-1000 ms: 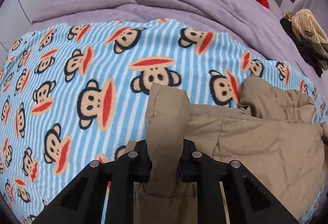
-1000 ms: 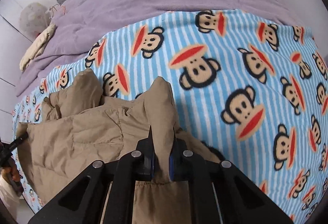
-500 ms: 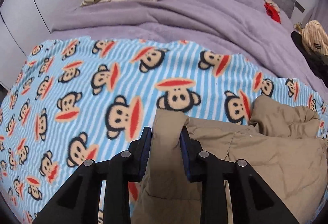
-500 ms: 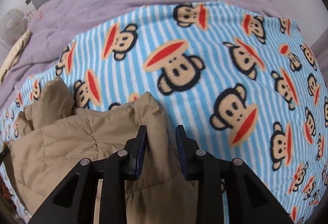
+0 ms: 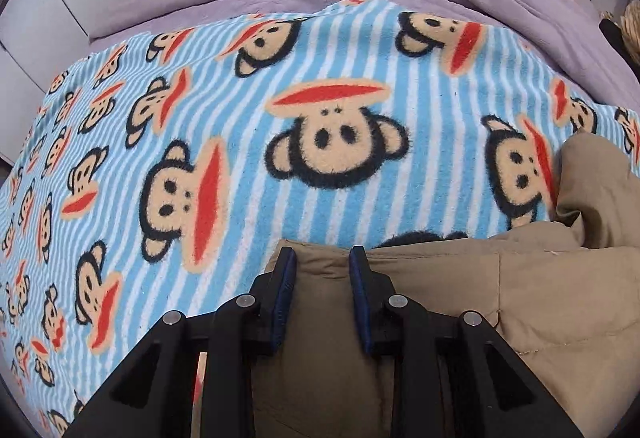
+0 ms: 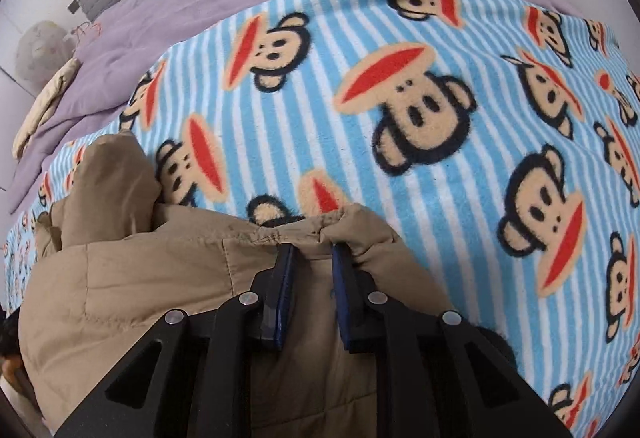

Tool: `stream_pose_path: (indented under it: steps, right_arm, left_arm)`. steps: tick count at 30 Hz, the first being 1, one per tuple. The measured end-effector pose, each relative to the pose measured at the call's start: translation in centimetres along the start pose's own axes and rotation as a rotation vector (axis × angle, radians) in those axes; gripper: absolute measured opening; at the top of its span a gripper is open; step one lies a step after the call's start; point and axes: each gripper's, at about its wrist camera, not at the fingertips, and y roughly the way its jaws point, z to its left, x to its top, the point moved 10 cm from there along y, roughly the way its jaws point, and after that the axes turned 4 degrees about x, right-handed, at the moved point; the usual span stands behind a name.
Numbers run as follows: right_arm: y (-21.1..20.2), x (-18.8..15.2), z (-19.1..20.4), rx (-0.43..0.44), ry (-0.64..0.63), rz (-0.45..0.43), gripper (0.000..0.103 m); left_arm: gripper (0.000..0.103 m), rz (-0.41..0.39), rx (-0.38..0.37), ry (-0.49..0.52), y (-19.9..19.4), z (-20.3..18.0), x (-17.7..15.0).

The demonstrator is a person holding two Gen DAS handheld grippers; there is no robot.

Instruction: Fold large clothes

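I've got the padded khaki quilted coat (image 5: 500, 302) lying folded over on the striped blue monkey-print fleece blanket (image 5: 320, 77); tidier folds look left. Left gripper (image 5: 322, 258) and right gripper (image 6: 312, 252) gape over its edge, gripping nothing. Only my right view shows the gathered hem (image 6: 304, 228).
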Motion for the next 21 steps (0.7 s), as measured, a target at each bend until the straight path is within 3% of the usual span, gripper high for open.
stream_pose_path:
  steps: [4,9,13,21]
  right_arm:
    - [-0.3,0.5,0.2,-0.023,-0.003,0.019,0.020]
    - [-4.5,0.6,1.1,0.019,0.012,0.002,0.027]
    - [-8.5,-0.8,1.8,0.076,0.032,-0.041,0.058]
    - [-12.5,-6.8,2.5,0.172,0.096,-0.008,0.058]
  left_arm:
    - [0.030,0.012,-0.007,-0.006,-1.8,0.8,0.3]
    - [0.030,-0.037,-0.036,0.045,-6.8,1.8,-0.2]
    - [0.030,-0.035,-0.072,0.075,-10.0,1.6,-2.4]
    - [0.031,0.008,-0.128,0.080,-13.3,-0.1,-7.5]
